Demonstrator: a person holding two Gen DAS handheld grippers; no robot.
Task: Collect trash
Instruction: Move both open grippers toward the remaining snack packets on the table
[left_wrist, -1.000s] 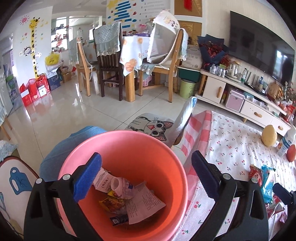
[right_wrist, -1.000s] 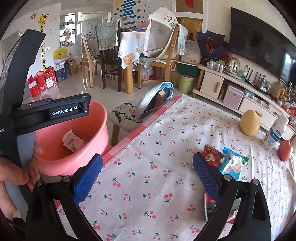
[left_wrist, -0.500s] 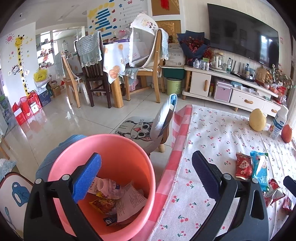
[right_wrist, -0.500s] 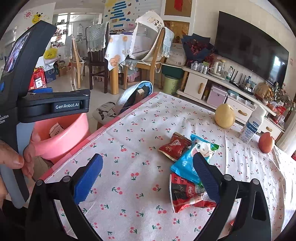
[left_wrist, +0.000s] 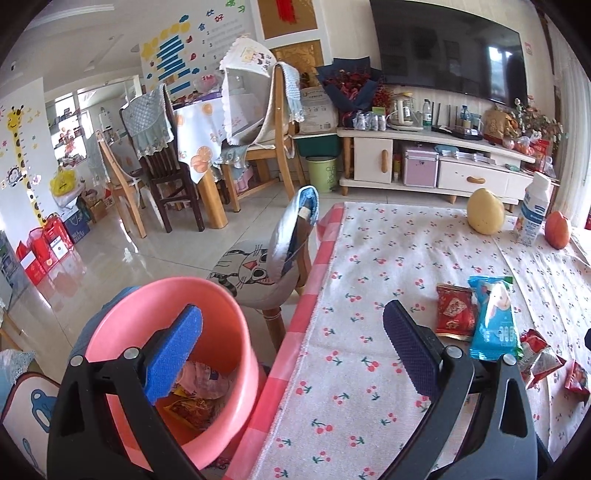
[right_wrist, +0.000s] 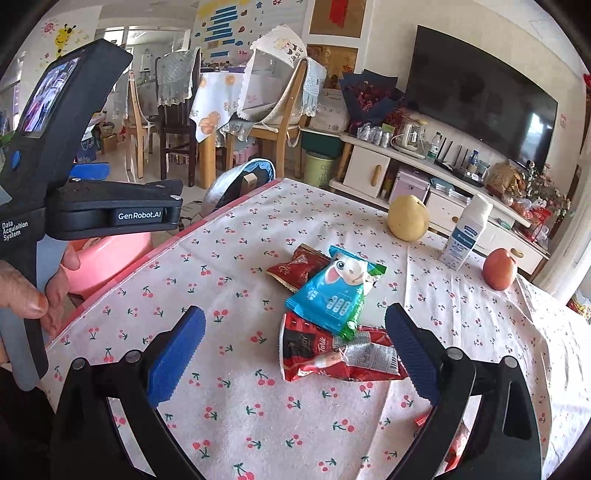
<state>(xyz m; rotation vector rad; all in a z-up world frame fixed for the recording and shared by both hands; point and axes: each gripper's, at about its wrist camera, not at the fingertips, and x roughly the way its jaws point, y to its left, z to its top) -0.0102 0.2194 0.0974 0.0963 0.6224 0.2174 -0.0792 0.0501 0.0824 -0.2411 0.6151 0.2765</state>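
Right wrist view is now filled by the cherry-print table (right_wrist: 258, 417), where a second ago the pink bin (right_wrist: 107, 258) took much of the frame; the bin has slid to the left margin, below the table's left edge and partly hidden behind the left-hand tool. In the left wrist view the bin (left_wrist: 236, 332) has likewise shifted from centre to the lower left, and wrappers and crumpled paper can be seen lying inside it. Both tools have thus been swung from the bin toward the tabletop, which suggests one drop is finished and another pickup is starting. Nothing is held by the left gripper (left_wrist: 291, 354), its blue pads spread wide, one over the bin and one over the table's left edge. The right gripper (right_wrist: 295, 347) is equally spread and empty, framing the remaining litter near the table's middle: a blue snack packet (right_wrist: 332, 291) lying across a red wrapper (right_wrist: 295, 266), and a crumpled red packet (right_wrist: 332, 358) just before the pads. That nearest packet is judged the likely next target. A pear (right_wrist: 408, 218), a white bottle (right_wrist: 465, 232) and an apple (right_wrist: 499, 268) stand toward the far edge.
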